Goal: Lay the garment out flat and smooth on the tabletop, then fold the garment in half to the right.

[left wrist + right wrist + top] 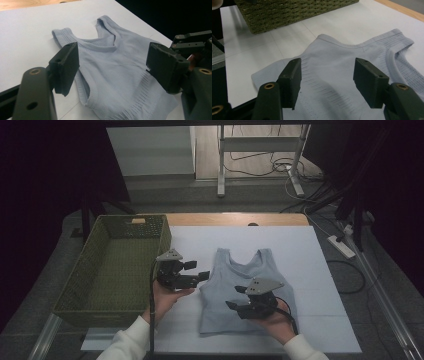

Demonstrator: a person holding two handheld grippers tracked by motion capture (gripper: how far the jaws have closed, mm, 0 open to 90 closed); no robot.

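Both pairs of jaws stand apart with nothing between the pads. Left gripper [197, 270], held at the garment's left edge, points its flat black blocks across a pale blue knit tank top [245, 287]; right gripper [235, 306] hovers above the lower hem, aimed toward the basket side, pads clear of the cloth. Neither tool touches the fabric, so the garment appears to be awaiting a pinch at edge and hem, probably the start of a fold or a lift.

Tank top [117, 65]: lies flat, front up, near the middle of a white sheet [300, 250] that covers the table, straps toward the far edge, hem toward the person. Fabric is a thin stretch knit, with a ribbed band along the hem [322, 87], perforated mesh panels at the straps and a rolled neckline. Its flat spread gives both tools free access to the edges.

Woven basket [107, 270]: olive green, rectangular, open-topped, coarse plaited walls [287, 12], standing just left of the sheet, apart from the garment, within reach as a likely destination. Bare wood [235, 219] shows beyond the sheet.
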